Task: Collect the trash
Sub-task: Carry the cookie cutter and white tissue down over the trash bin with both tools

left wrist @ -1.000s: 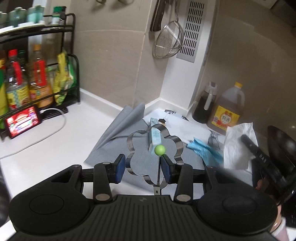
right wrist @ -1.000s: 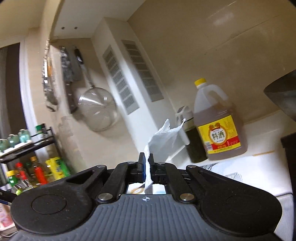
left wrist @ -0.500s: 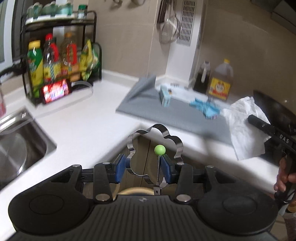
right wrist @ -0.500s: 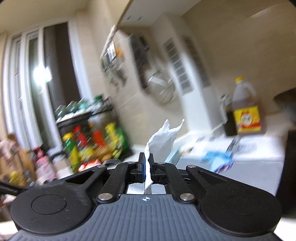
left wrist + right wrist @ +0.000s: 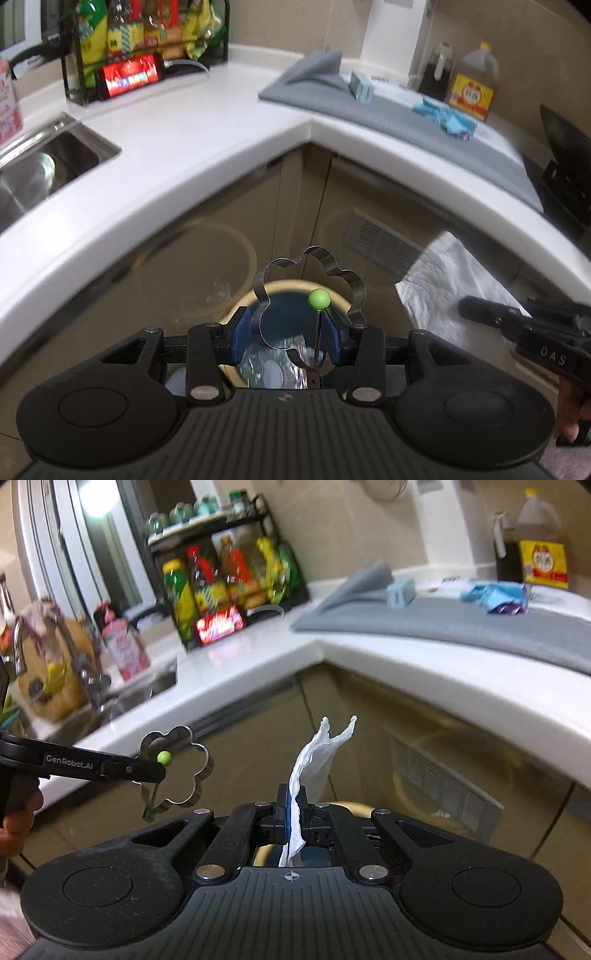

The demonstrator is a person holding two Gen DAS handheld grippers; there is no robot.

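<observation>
steel mould: a flower-shaped shiny metal ring with a thin wire handle topped by a green ball (image 5: pixel 308 300) sits between the blue pads of the left gripper (image 5: pixel 284 338), which are partly apart and pressed on its two sides.
white tissue: a crumpled white paper napkin (image 5: pixel 314 771) stands up from the right gripper (image 5: pixel 293 814), whose jaws are fully closed on it; in the left wrist view the same napkin (image 5: pixel 448 284) hangs by that gripper on the right.
bin: a round trash bin with a pale cream rim (image 5: pixel 347 302) lies on the floor directly under the left gripper; clear plastic waste shows inside, seen through the metal ring.
both grippers: they hang in front of the beige cabinet doors (image 5: pixel 221 236), below the edge of the white l-shaped counter (image 5: pixel 207 122).
counter: a grey mat (image 5: pixel 424 125) carries a crumpled blue glove (image 5: pixel 445 116) and a small light-blue box (image 5: pixel 361 85); a yellow-labelled oil jug (image 5: pixel 472 79) stands behind them.
left side: a steel sink (image 5: pixel 40 170) and a black wire rack of bottles (image 5: pixel 147 33).
person: a hand (image 5: pixel 16 818) grips the left handle.
</observation>
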